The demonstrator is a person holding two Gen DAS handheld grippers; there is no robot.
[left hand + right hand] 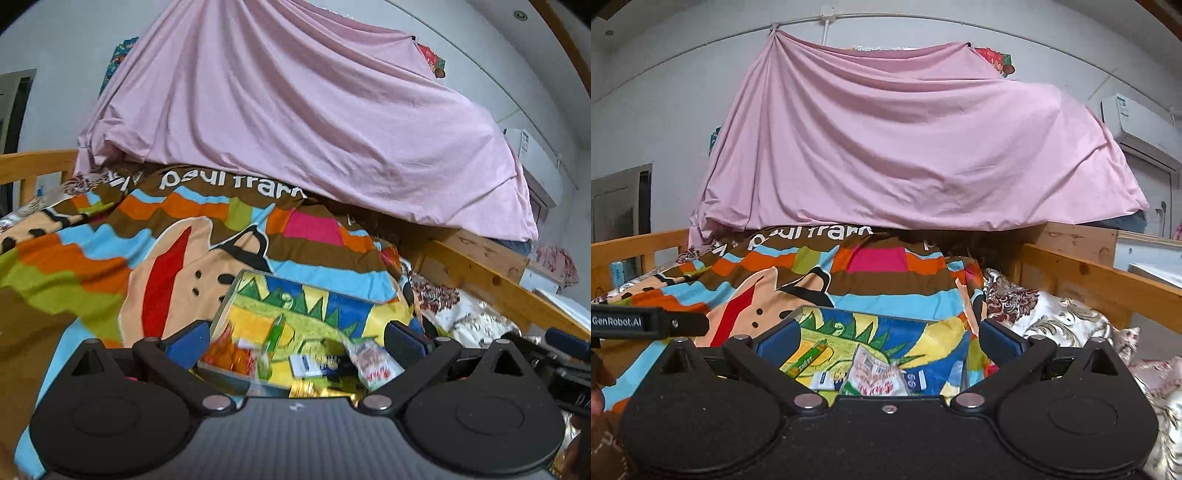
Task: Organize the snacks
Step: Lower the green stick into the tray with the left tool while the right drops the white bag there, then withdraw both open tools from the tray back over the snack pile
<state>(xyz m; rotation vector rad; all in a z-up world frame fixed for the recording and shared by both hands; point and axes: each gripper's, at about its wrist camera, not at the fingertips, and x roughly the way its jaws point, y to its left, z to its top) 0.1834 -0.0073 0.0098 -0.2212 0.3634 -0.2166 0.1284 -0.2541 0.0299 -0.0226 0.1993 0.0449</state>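
Clear plastic box (295, 314) lies on the bed, snacks (873, 373) inside; we hold both tools, left (295, 341) and right (886, 341), spread apart above it, ready to sort.

A matt pink cloth sheet (905, 147) drapes in soft folds. The striped blanket (879, 284) looks fleecy. The bed rail (1100, 280) is bare knotty wood. Snack packets (875, 376) are glossy crinkled film inside a clear plastic box (240, 291).

A large pink draped sheet (905, 147) hangs from a thin ceiling rail against the plain white wall (665, 110). At three o'clock a white wall-mounted air conditioner (1137, 122) sits above the light wooden bed rail (1089, 273). Toward nine o'clock stands a grey door frame (620, 206).
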